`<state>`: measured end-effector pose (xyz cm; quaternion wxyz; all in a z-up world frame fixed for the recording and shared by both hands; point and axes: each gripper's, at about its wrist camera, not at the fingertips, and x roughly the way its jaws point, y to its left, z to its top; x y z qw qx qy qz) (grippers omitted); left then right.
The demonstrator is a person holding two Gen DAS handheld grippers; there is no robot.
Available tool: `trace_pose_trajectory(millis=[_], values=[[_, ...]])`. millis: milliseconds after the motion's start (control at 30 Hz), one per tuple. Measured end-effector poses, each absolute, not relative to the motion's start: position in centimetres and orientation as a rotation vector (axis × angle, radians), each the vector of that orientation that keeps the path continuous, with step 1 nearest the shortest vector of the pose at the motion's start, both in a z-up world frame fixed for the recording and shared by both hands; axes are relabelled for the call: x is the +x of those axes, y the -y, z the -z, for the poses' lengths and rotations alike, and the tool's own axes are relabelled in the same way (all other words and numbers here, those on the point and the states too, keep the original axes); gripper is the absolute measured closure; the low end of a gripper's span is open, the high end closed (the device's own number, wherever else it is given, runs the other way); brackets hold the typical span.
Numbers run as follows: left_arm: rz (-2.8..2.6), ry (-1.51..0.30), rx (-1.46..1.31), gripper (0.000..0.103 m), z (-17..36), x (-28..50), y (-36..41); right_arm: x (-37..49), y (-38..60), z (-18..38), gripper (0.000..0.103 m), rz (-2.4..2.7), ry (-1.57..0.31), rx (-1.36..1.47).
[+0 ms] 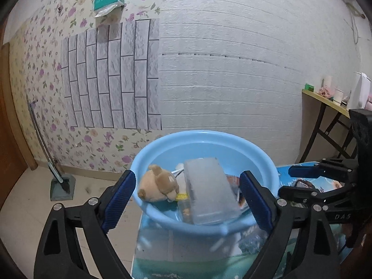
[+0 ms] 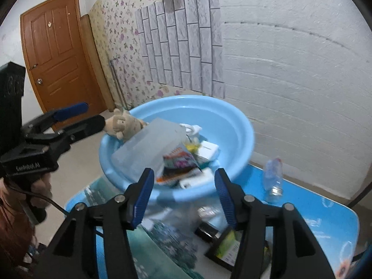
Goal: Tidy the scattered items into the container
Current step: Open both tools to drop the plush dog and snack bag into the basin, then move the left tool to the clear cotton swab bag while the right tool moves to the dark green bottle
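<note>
Basin [image 1: 204, 137] floor mostly hidden under translucent box [image 1: 209, 190], bear [image 1: 160, 186] and packets, small bottle [image 1: 184, 207] label unreadable, boxes [image 2: 223, 244] at 6 o'clock in right view blurred, half behind gripper fingers [image 2: 226, 195], shelf items [image 1: 337, 93] at 3 o'clock too small, cut off.

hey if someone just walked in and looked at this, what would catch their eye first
Most likely the light blue basin on the blue table, heaped with a teddy bear leaning on its left rim and a frosted plastic box tilted across the middle. Next, the clear bottle standing alone on the table to the basin's right, not yet tidied away.
</note>
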<state>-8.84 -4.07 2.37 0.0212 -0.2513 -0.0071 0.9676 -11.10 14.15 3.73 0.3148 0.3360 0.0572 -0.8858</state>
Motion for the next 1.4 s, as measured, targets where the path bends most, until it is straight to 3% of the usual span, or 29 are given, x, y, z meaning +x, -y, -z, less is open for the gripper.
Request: trace_pose_trajectory(millis=[467, 767, 1033, 1067, 1233, 1400], values=[[-2.923, -0.018, -0.679, 0.01, -2.0, -4.6, -0.3, -8.2, -21.1, -1.9, 0.049, 2.451, -0.089, 0.992], [-2.823, -0.058, -0.769, 0.01, 0.7, -3.4, -3.4, -6.4, -23.6, 0.7, 0.049, 2.469, -0.045, 1.084], [-2.755, -0.098, -0.896, 0.011, 3.4, -4.4, -4.9, -6.3, -24.8, 1.8, 0.038, 2.486, 0.016, 1.138], [-2.745, -0.095, -0.918, 0.012, 3.8, -4.7, -4.9, -6.4, -24.6, 2.1, 0.036, 2.485, 0.021, 1.152], [-2.696, -0.124, -1.039, 0.042, 6.0, -6.3, -5.2, -6.9, -23.1, 3.0, 0.028, 2.467, 0.002, 1.188], [-2.697, -0.186, -1.068, 0.044, 7.2, -7.5, -5.5, -7.4, -22.0, 3.5, 0.025, 2.478, -0.056, 1.201]])
